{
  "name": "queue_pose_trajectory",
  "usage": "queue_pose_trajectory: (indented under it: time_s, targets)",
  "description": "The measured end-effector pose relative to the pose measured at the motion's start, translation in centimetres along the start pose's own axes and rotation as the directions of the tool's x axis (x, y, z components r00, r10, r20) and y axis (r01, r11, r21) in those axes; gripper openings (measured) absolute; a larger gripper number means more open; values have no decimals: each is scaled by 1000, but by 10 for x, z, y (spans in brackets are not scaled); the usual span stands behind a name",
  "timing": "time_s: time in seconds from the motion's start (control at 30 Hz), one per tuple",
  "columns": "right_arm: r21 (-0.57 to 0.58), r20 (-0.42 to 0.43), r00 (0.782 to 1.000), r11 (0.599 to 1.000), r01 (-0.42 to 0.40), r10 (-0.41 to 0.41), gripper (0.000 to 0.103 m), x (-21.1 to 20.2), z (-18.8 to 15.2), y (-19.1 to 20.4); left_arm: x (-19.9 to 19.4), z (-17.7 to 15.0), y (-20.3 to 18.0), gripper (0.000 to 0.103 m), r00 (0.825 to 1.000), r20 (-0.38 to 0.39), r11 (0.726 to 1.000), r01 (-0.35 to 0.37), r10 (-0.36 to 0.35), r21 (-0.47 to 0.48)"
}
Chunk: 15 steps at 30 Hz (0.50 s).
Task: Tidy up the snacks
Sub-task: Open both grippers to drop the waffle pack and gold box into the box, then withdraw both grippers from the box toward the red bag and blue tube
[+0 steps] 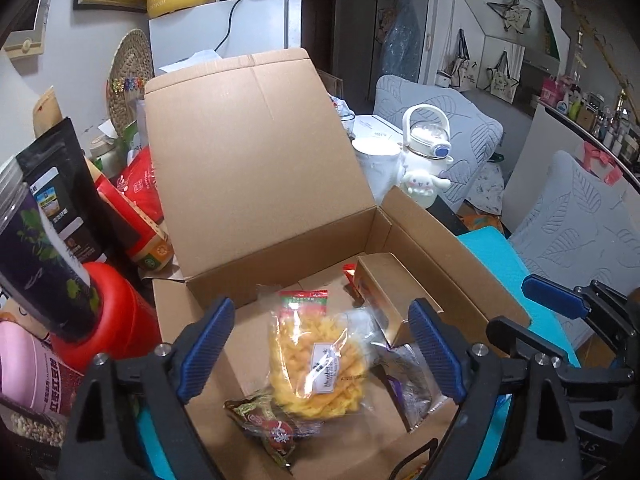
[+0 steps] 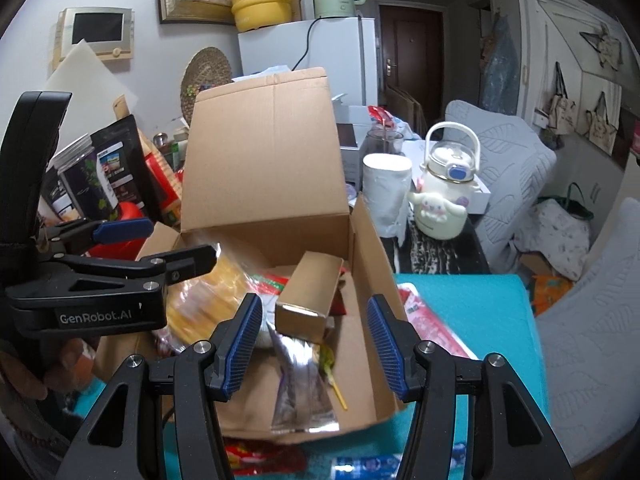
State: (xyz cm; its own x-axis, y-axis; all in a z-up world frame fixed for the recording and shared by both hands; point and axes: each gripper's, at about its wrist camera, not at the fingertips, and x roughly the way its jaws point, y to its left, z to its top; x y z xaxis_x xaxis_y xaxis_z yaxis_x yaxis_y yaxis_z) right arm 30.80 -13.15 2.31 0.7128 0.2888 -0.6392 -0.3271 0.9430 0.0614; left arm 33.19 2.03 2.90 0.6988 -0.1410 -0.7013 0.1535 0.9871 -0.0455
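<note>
Now both hand-held grippers, left (image 1: 320,348) and right (image 2: 314,344), hang apart and empty over the box (image 1: 424,240); next, fetch the red packet (image 2: 430,326) at 3 o'clock.

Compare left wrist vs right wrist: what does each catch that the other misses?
Left wrist only: the yellow snack bag seen sharply, and a dark red-wrapped snack at the box's near edge. Right wrist only: a silver foil packet in full, and a blue-labelled packet outside the box. Both: the open cardboard box, the small gold carton inside, the white kettle-shaped bottle.
</note>
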Motion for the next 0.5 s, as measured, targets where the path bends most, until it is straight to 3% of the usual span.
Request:
queue_pose_trajectory:
  time_s: [0.2, 0.5]
  targets:
    - [0, 16, 1000, 1000, -2, 2, 55, -17, -5, 1, -15, -10, -4, 90, 1000, -2, 1000, 23, -23, -9]
    - [-3, 65, 998, 1000, 0, 0, 55, -58, -13, 9, -61, -22, -17, 90, 997, 62, 999, 36, -36, 14]
